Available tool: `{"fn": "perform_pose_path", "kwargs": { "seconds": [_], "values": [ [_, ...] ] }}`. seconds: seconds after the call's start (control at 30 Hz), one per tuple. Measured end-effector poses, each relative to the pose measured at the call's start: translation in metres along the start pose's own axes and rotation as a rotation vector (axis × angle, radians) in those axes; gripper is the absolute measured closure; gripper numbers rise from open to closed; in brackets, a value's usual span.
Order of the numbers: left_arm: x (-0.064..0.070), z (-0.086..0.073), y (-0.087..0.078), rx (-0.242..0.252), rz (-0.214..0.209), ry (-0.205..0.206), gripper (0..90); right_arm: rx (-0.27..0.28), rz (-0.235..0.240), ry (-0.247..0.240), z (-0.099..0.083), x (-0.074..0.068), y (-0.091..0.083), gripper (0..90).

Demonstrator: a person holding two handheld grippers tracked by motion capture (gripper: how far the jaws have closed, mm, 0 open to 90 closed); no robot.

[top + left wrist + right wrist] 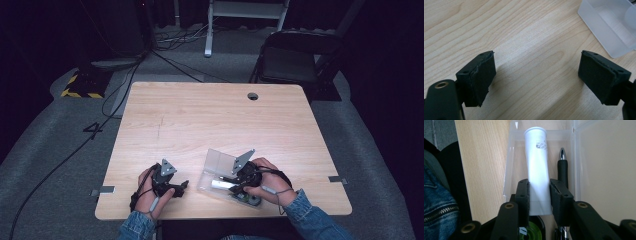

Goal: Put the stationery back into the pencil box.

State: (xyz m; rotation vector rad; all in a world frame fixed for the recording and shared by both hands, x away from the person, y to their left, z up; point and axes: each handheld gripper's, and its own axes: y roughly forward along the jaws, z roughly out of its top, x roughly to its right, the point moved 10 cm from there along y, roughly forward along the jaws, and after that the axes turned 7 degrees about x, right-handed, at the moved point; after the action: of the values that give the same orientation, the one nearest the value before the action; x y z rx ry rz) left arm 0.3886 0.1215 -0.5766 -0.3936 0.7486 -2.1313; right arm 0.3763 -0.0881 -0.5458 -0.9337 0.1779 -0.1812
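Right gripper (pixel 539 192): jaws clamped on white tube (pixel 537 167), held inside clear plastic box (pixel 509 170) near table's front edge. Black pen (pixel 562 168) beside tube, green roll (pixel 530 232) under jaws. Left gripper (pixel 536 80): jaws spread wide, nothing between, above wooden table (pixel 524 37), box just beyond.

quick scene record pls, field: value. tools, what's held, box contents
surface: wooden table
left tool: open, nothing between jaws, above bare table
right tool: shut on white tube
container: clear plastic box, lid up
box contents: white tube, black pen, a green-and-black round item (cannot identify)
tube position: inside box, beside pen
left tool vs box: apart, box to its right
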Motion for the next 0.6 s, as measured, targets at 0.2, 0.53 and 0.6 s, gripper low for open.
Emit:
{"fn": "perform_pose_path", "kwargs": {
  "seconds": [0.2, 0.53, 0.6],
  "values": [
    [0.0002, 0.0, 0.0001, 0.0, -0.001, -0.002, 15.0, 0.001, -0.017, -0.001, -0.0002, 0.0023, -0.0002, 70.2],
    [0.0002, 0.0002, 0.0003, 0.001, -0.002, -0.001, 15.0, -0.003, -0.042, -0.023, -0.001, 0.0042, 0.0018, 70.9],
    [0.0002, 0.0002, 0.0003, 0.001, -0.002, -0.001, 15.0, -0.004, -0.041, -0.022, -0.001, 0.0037, 0.0017, 70.7]
  ]
}}
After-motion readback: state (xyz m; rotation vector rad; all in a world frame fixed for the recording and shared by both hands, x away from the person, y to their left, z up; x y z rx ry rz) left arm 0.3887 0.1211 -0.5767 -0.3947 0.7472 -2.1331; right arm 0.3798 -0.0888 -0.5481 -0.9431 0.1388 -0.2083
